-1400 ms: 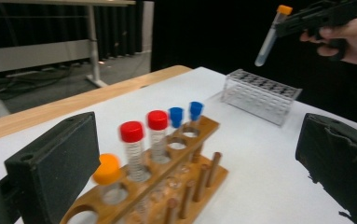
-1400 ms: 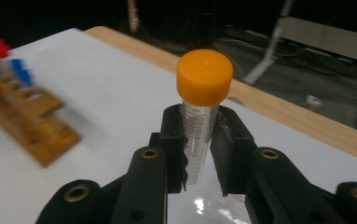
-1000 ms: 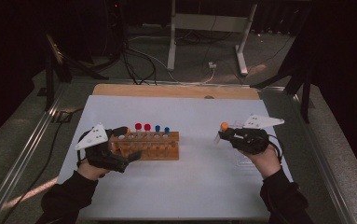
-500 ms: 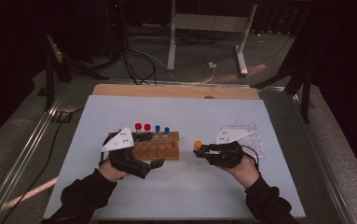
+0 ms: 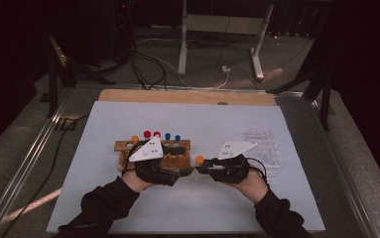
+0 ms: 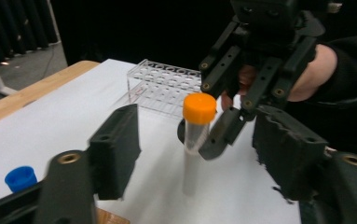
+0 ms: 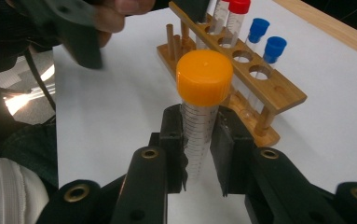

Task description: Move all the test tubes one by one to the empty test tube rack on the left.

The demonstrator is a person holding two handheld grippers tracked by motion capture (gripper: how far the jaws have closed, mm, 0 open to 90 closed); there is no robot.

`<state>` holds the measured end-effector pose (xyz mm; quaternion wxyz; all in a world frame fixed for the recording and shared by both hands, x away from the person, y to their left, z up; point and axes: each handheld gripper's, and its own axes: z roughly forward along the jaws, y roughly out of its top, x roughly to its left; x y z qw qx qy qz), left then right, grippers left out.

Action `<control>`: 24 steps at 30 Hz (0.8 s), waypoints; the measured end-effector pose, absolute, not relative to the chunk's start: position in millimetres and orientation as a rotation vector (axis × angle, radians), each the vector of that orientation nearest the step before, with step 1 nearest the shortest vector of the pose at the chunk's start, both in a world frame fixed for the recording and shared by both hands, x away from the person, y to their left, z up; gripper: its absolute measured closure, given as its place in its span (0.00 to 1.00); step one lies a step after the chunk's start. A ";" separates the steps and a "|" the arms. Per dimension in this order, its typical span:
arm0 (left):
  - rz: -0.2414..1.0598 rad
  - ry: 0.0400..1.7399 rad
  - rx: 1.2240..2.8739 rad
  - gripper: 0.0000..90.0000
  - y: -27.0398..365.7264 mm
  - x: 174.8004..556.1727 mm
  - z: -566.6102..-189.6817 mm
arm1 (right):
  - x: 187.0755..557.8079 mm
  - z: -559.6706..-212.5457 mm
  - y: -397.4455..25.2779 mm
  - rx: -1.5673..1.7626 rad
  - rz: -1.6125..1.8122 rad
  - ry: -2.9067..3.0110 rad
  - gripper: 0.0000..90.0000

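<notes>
orange-capped tube [image 7: 203, 105] gripped upright in right gripper [image 7: 199, 140] fingers, left gripper [image 6: 195, 154] fingers spread apart, wooden rack [image 7: 241, 79] beside

Lab-style recording bench in a dark room. A white table [image 5: 128, 208] carried a wooden test-tube rack [image 5: 128, 146] with capped tubes; a clear plastic rack [image 5: 264, 144] lay to its right. Beyond the wooden rack, cables [image 5: 148, 69] trailed over a grey floor around a metal stand [image 5: 217, 25]. Black curtains hung behind.

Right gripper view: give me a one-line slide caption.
Right gripper clamps an orange-capped tube upright, beside the wooden rack holding red- and blue-capped tubes.
</notes>
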<state>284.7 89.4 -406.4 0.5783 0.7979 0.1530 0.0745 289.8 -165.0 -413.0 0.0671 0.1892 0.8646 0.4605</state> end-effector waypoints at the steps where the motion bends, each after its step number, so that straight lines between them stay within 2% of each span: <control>1: 0.184 0.357 1.869 0.44 86.9 284.6 -406.6 | 289.6 -413.2 -164.5 0.571 1.387 2.608 0.83; 8: 0.209 0.329 1.899 0.65 73.1 286.4 -410.0 | 288.3 -413.4 -160.7 0.554 1.383 2.618 0.83; 13: 0.223 0.319 1.906 0.70 68.9 286.4 -410.5 | 288.4 -413.6 -160.0 0.557 1.385 2.619 0.83; 16: 0.229 0.312 1.905 0.78 68.3 286.3 -410.3 | 288.0 -413.1 -159.9 0.555 1.386 2.615 0.83; 24: 0.243 0.311 1.901 0.80 74.5 285.2 -403.2 | 284.4 -412.4 -161.9 0.548 1.401 2.568 0.80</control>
